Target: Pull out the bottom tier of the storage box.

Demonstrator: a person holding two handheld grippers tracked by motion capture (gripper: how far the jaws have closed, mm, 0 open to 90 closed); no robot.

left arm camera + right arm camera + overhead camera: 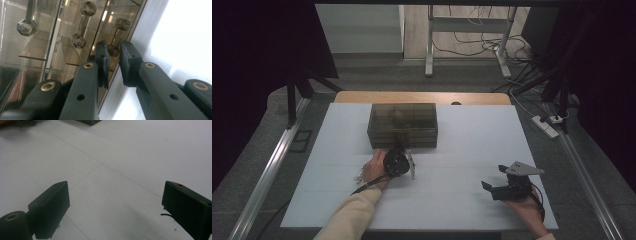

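A smoky see-through drawer box (402, 125) stands at the middle back of the white table (462, 140). My left gripper (402, 148) is up against the box's front. In the left gripper view its jaws (113, 57) stand narrowly apart on either side of a dark faceted drawer knob (113, 49), seemingly pinching it. Two more knobs (78, 40) (27, 27) stick out of the front beside it. My right gripper (493, 178) rests low over the table at the front right. It (115, 189) is wide open with bare table between the pads.
A small pale object (359, 176) lies on the table beside the left hand. A corner of the box (88, 122) sits at the top of the right gripper view. Beyond the table stand metal frame legs (430, 45), floor cables and a power strip (546, 126).
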